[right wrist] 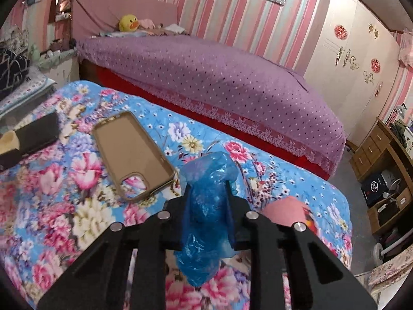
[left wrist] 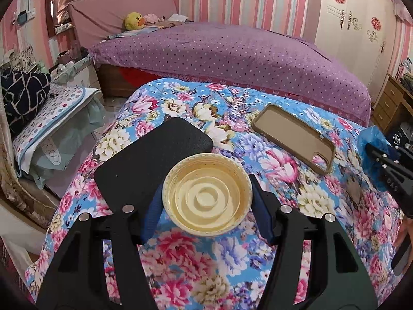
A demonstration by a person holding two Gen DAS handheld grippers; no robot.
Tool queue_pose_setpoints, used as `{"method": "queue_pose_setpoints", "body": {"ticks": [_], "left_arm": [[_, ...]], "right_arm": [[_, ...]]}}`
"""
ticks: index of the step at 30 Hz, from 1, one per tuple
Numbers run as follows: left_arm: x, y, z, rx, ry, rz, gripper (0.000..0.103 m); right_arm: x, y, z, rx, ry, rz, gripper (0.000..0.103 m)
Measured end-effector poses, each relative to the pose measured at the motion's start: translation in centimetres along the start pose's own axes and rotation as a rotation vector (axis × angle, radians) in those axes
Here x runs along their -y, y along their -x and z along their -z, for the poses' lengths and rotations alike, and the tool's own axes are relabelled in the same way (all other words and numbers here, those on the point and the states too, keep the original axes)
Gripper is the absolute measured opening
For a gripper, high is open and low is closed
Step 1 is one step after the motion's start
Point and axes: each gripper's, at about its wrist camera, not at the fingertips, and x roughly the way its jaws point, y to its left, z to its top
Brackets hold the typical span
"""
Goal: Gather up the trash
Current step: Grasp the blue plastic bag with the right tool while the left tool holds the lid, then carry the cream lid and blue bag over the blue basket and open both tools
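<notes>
My left gripper (left wrist: 206,201) is shut on a round cream plastic lid (left wrist: 206,193), its hollow ribbed side facing me, held just above the floral cloth (left wrist: 219,258). My right gripper (right wrist: 207,196) is shut on a crumpled blue plastic bag (right wrist: 206,214), held above the same cloth. The right gripper and its blue bag (left wrist: 371,142) also show at the right edge of the left wrist view. The lid (right wrist: 9,140) shows at the far left of the right wrist view.
A tan phone case (left wrist: 294,137) lies hollow side up on the cloth; it also shows in the right wrist view (right wrist: 131,152). A black rectangular pad (left wrist: 152,160) lies left of the lid. A pink and red scrap (right wrist: 291,213) lies right of the right gripper. A purple bed (left wrist: 232,51) stands behind.
</notes>
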Motion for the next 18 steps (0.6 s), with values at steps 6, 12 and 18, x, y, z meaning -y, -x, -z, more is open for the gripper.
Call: {"method": "queue_pose_setpoints", "body": {"ticks": [6, 12, 18], "left_arm": [[1.3, 2.1, 1.4, 0.019, -0.025, 0.027, 0.06], [2.3, 4.1, 3.0, 0.019, -0.011, 0.076, 0.06], [4.9, 7.2, 5.0, 0.067, -0.052, 0.107, 0.06]], "right_arm": [[0.7, 4.1, 1.0, 0.051, -0.008, -0.011, 0.023], [3.8, 8.7, 4.0, 0.075, -0.054, -0.003, 0.023], [7.0, 13.9, 7.9, 0.087, -0.099, 0.024, 0.023]]}}
